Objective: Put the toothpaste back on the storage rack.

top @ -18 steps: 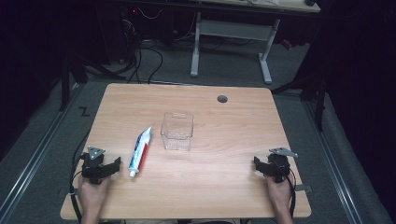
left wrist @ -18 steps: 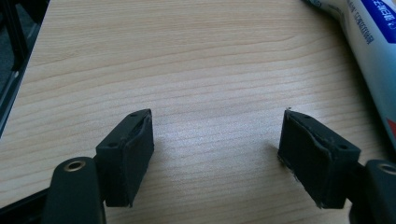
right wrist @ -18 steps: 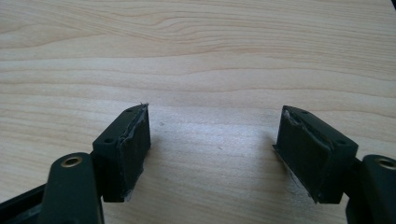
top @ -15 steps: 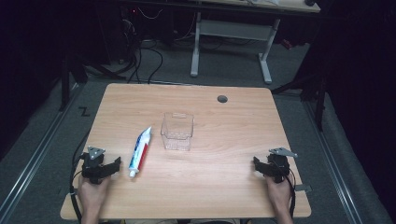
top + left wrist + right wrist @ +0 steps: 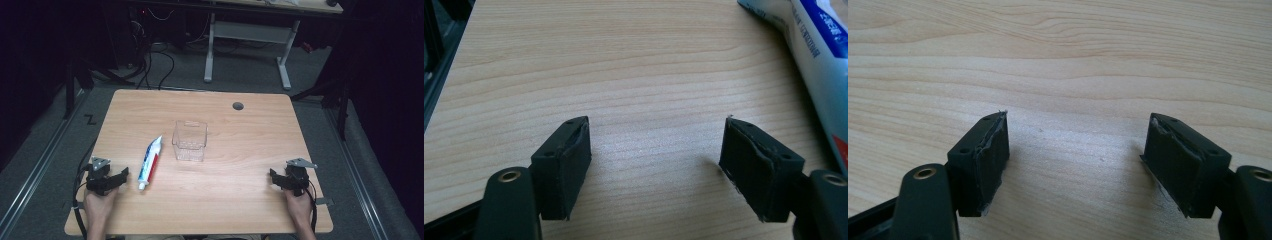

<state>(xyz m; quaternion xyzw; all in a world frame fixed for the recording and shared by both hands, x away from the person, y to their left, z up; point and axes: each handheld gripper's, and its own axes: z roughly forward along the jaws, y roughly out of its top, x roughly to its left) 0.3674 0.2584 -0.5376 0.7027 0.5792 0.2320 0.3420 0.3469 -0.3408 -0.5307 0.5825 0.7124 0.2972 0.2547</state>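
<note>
A white toothpaste tube (image 5: 150, 162) with blue and red print lies on the wooden table (image 5: 240, 200), left of a clear plastic box (image 5: 190, 140) that stands empty near the middle. My left gripper (image 5: 117, 178) rests at the table's front left, open, just left of the tube's cap end. In the left gripper view the tube (image 5: 814, 55) runs along the right edge, beyond my gripper (image 5: 656, 150), whose jaws hold only bare wood between them. My right gripper (image 5: 276, 178) sits at the front right, open. Its own view shows the gripper (image 5: 1075, 145) over plain tabletop.
A round cable hole (image 5: 238, 106) sits near the table's far edge. Beyond the table a white desk frame (image 5: 245, 45) stands on dark floor with loose cables. Metal rails run along both sides of the table.
</note>
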